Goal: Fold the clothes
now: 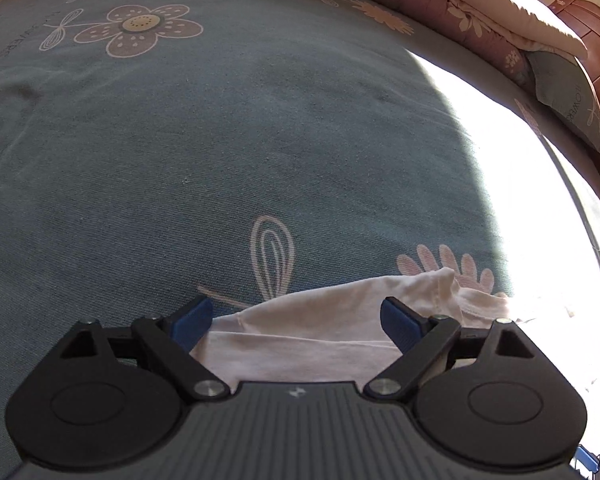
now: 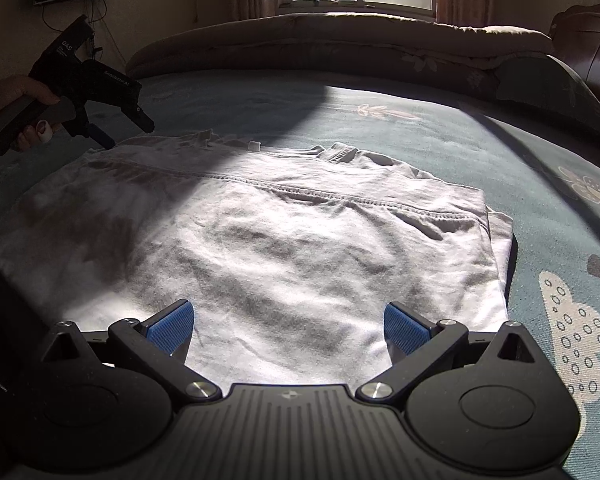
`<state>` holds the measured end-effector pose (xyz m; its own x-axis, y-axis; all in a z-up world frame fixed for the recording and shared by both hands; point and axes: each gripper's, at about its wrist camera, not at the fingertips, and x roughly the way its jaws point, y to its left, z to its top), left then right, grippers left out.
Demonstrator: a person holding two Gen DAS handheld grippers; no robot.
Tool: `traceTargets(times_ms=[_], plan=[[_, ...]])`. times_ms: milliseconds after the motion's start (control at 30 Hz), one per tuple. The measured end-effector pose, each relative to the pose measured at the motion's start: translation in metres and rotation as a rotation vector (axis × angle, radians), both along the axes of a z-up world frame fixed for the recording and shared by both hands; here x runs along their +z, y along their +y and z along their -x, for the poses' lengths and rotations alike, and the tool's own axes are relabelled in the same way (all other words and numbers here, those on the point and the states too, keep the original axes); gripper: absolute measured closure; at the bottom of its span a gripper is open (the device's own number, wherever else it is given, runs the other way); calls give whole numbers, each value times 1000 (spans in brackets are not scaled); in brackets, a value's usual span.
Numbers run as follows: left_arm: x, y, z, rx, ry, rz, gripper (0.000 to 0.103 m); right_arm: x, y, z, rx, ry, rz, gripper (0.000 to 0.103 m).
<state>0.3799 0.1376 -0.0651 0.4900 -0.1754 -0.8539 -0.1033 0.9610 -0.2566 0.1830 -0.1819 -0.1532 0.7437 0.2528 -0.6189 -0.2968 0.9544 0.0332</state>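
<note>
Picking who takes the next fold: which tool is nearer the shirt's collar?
Left. The left tool hovers at the shirt's far edge, the same edge as the collar. The right tool is over the near edge, opposite it.

The shirt (image 2: 260, 240) is soft white cloth with stitched seams. Under the shirt, the bed sheet (image 1: 260, 120) is matt blue woven cloth. Beside the bed, the headboard (image 1: 596, 52) is shiny brown wood. The fingers (image 2: 404, 328) have bumpy blue pads.

Black tool (image 2: 291, 322), blue ribbed pads (image 2: 170, 326), silver screws.
</note>
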Motion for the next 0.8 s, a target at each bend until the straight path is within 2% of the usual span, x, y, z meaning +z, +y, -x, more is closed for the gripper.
traceTargets(times_ms=[133,300,367,467,533,567,600,700,800], plan=[[18,7,9,0,-32,75,12,0,0,0,0,-1,3,0],[11,13,21,4,22,148,12,0,1,0,1,-1,9,0],[1,14,22,7,45,123,12,0,2,0,1,-1,11,0],[-3,10,24,10,35,22,12,0,2,0,1,-1,14,0],[6,5,26,28,27,-52,12,0,2,0,1,-2,15,0],[12,3,29,19,14,-50,12,0,2,1,1,-3,15,0],[18,2,32,8,1,-43,12,0,3,1,1,-3,16,0],[28,-2,50,-49,-2,77,12,0,3,1,1,-4,18,0],[23,-8,69,-76,49,150,11,-1,4,1,2,-6,25,0]])
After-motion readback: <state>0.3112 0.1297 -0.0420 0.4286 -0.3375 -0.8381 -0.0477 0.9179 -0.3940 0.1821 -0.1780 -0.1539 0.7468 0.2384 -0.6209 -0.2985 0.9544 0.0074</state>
